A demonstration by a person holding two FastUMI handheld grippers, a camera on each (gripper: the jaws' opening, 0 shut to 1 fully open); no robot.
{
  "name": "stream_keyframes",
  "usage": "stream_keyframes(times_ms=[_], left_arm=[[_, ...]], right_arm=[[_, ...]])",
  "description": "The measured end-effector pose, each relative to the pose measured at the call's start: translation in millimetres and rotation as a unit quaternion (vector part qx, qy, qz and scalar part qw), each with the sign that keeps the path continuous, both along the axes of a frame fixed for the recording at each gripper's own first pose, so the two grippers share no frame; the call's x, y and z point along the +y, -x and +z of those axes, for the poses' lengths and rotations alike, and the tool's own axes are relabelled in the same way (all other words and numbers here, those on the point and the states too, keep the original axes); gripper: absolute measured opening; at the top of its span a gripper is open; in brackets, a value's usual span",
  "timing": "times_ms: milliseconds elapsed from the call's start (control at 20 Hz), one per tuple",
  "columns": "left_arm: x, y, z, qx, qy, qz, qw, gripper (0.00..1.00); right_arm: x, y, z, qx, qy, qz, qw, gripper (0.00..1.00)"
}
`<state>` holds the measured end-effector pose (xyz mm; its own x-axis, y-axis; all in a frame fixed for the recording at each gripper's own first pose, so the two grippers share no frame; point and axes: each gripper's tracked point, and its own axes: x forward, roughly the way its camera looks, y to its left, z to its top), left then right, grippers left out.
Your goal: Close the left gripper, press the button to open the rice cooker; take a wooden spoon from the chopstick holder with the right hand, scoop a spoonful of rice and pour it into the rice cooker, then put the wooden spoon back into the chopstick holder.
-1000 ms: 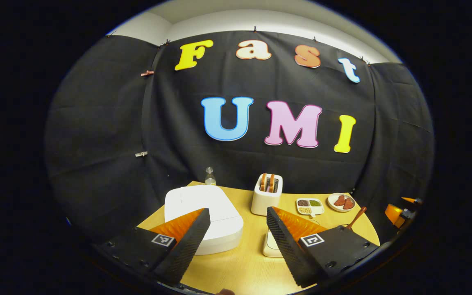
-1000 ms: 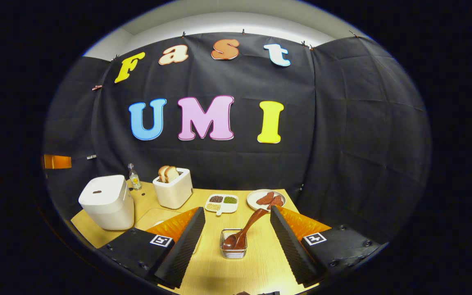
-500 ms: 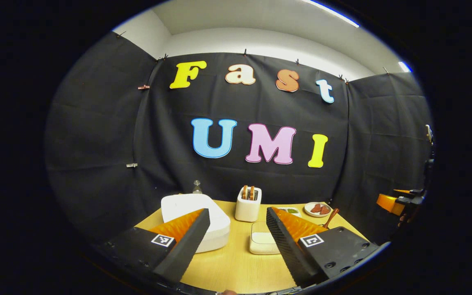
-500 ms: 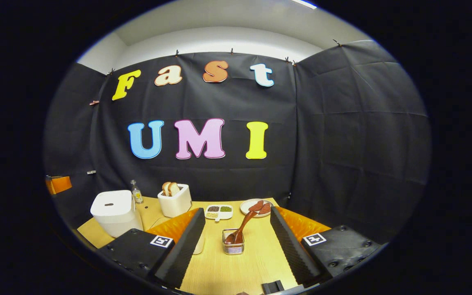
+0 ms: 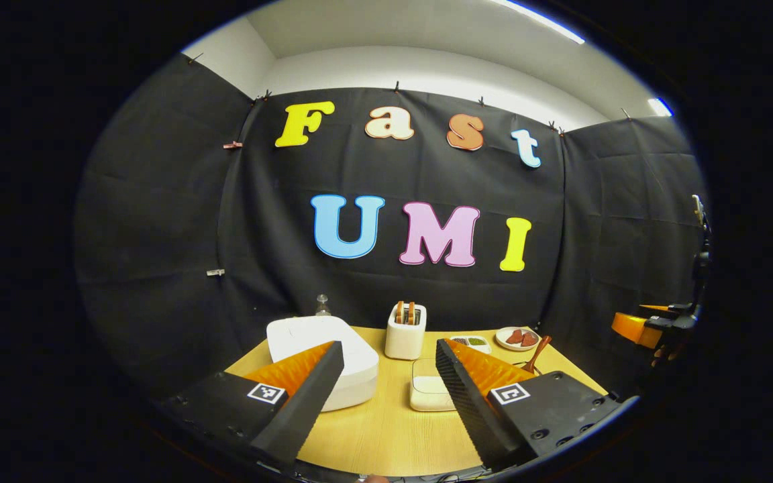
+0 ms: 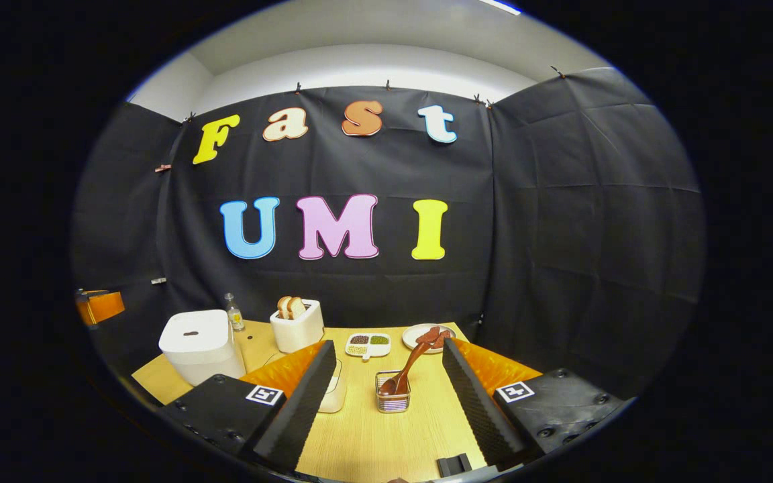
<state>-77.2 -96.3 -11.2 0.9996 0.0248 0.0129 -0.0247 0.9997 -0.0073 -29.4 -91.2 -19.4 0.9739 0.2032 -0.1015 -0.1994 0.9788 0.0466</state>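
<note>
The rice cooker (image 6: 196, 343) stood lid-down at the table's left; the wooden spoon (image 6: 410, 369) leaned in the chopstick holder (image 6: 393, 400); the left gripper (image 5: 386, 396) and right gripper (image 6: 386, 396) hung wide apart, holding nothing; this fitted either an unopened cooker or a finished job.

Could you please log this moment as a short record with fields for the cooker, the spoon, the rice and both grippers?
rice cooker: lid down, on the table's left
wooden spoon: leaning in the chopstick holder, untouched
rice dish: on the table beside the cooker
left gripper: open, holding nothing, back from the cooker
right gripper: open, holding nothing, facing the holder
</note>
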Motion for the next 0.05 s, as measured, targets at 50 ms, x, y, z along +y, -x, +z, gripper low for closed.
stream_keyframes(times_ms=[50], left_arm=[[-1.2,0.8,-1.5,0.001,-0.002,-0.002,1.000,0.95]], right_arm=[[2.6,1.8,-1.2,0.001,-0.001,0.002,1.000,0.99]])
